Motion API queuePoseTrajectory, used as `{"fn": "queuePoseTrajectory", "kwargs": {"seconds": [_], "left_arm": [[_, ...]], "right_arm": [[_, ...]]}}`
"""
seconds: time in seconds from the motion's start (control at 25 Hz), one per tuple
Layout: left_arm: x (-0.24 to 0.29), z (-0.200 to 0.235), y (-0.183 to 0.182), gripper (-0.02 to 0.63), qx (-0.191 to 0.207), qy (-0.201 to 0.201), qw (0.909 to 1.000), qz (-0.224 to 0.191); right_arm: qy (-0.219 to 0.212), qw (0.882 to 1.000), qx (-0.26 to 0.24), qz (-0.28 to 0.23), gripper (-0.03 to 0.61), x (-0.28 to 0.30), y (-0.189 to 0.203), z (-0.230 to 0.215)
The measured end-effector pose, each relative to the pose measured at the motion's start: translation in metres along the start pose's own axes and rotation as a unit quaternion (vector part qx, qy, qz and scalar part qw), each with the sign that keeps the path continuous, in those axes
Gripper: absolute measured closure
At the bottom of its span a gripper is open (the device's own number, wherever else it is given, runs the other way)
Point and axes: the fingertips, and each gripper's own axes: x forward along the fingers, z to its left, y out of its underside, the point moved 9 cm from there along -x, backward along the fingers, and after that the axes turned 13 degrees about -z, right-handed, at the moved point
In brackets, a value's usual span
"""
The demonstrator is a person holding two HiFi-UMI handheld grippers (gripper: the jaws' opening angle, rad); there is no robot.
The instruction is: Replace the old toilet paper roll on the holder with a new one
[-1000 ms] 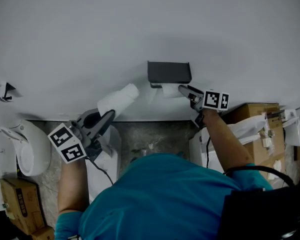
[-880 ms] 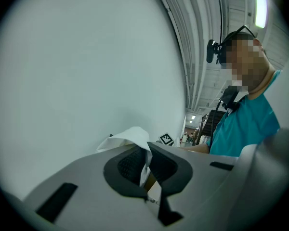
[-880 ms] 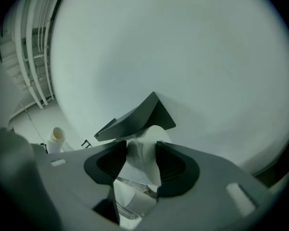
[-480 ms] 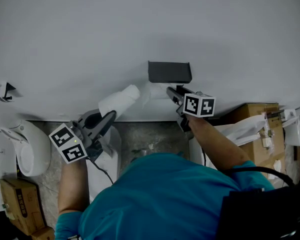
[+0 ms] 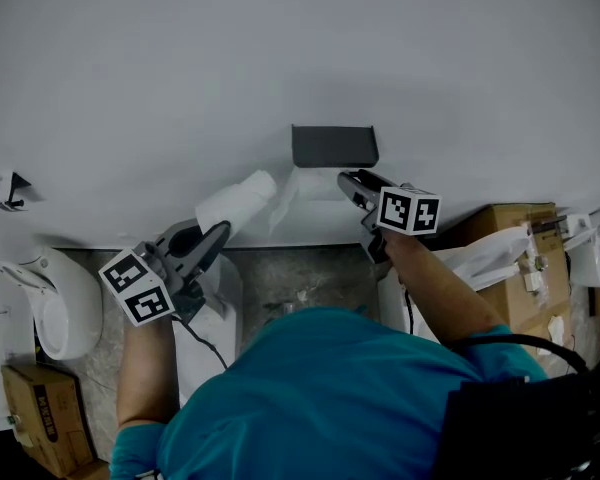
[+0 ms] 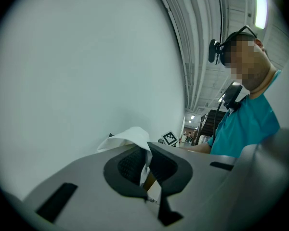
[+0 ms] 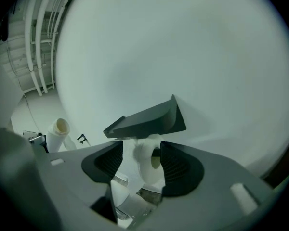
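– Toilet paper roll (image 7: 145, 170): where is it?
– One hangs under the dark holder (image 5: 334, 146) on the wall (image 5: 280, 58), with its core hole facing the right gripper view. A loose sheet (image 5: 285, 193) hangs down by the holder's left end.
– Right gripper (image 7: 140, 158)?
– Jaws wide apart, just been opening. It points at the underside of the holder. That roll shows between the jaws, and the pads are not pressing on it. Can't tell whether it sits inside the gap or just beyond. Gripper holds nothing.
– Left gripper (image 6: 145, 163)?
– Jaws clamped together on a second roll (image 5: 238, 200), pinching its white paper. A brown core edge shows just below the pads. The roll is held to the holder's left, not touching it, tilted with its open end toward the wall.
– Which one's the old one?
– Cannot tell from these views.
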Motion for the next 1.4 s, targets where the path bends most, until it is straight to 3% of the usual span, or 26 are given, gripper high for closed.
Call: {"fn": "queuePoseTrajectory", "kwargs": {"seconds": [0.36, 0.6, 0.96, 1.12, 1.4], "left_arm": [[0.009, -0.003, -0.007, 0.603, 0.019, 0.027, 0.9995, 0.004], [0.097, 0.013, -0.014, 0.603, 0.055, 0.063, 0.9957, 0.040], [0.206, 0.034, -0.004, 0.603, 0.126, 0.118, 0.9771, 0.125], [0.223, 0.044, 0.007, 0.603, 0.153, 0.133, 0.9655, 0.164], [0.226, 0.049, 0.010, 0.603, 0.166, 0.142, 0.9581, 0.185]], "right_arm": [[-0.026, 0.998, 0.011, -0.056, 0.353, -0.094, -0.013, -0.016], [-0.026, 0.997, 0.006, -0.065, 0.368, -0.126, -0.025, -0.045], [-0.012, 0.997, 0.009, -0.075, 0.373, -0.157, -0.025, -0.061], [-0.011, 0.997, 0.012, -0.076, 0.374, -0.162, -0.025, -0.066], [-0.011, 0.997, 0.014, -0.074, 0.374, -0.163, -0.023, -0.068]]}}
